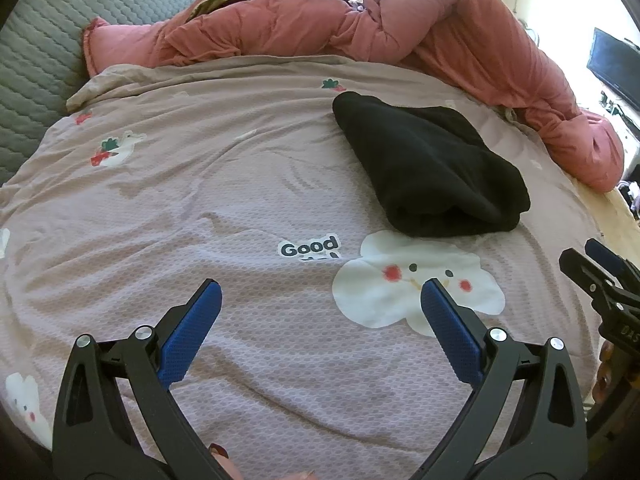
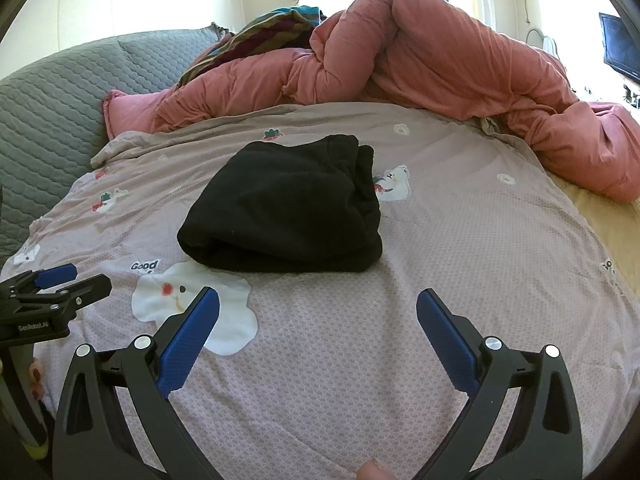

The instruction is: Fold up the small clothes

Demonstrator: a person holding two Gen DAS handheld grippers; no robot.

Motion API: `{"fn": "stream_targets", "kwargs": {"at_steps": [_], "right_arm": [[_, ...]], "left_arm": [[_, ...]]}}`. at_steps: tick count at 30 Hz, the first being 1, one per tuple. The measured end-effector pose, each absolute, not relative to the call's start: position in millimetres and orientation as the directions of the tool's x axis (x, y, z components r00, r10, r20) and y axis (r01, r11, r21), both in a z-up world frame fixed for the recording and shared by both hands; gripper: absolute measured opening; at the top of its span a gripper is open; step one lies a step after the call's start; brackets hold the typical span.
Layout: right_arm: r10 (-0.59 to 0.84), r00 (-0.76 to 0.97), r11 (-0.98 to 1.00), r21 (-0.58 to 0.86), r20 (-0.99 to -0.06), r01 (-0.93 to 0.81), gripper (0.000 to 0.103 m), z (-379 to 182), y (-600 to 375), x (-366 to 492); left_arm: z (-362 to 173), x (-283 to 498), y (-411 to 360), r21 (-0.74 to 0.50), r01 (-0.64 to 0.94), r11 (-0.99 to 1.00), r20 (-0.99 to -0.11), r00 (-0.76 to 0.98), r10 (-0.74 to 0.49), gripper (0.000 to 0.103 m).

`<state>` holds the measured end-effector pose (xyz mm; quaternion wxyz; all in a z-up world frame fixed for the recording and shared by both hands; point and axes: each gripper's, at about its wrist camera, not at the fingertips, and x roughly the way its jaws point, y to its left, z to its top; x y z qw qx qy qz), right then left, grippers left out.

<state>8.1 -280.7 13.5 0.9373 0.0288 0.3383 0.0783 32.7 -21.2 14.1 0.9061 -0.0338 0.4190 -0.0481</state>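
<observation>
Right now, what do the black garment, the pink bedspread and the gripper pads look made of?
Black garment: likely fleece or soft knit; matte, fuzzy, thick rounded folds.
Pink bedspread: thin woven or knit fabric, fine honeycomb texture, printed cartoons.
Pads on the right gripper: blue, stippled, probably rubber or textured plastic; black arms look like moulded plastic.

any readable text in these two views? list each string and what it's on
"Good" – printed on the pink bedsheet, beside the white cloud face; a second line under it is cut off, unreadable.
"GenRobot.AI" – on the left gripper body, seen in the right wrist view.
"DAS" – partial letters on the right gripper body, cut off at the frame edge.
Dark partial print at the sheet's right edge, right wrist view: unreadable.
Black folded garment: no text visible.
</observation>
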Motion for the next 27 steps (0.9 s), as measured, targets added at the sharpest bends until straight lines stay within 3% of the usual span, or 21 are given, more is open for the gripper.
{"fn": "stream_targets", "kwargs": {"at_steps": [27], "right_arm": [[0.145, 0.764, 0.989, 0.092, -0.629, -0.113, 0.098, 14.1, -284.9, 9.1]], "left_arm": [[15.0, 33.0, -26.9, -0.077, 0.059, 0.995, -0.761, 0.641, -0.097, 0.093]]}}
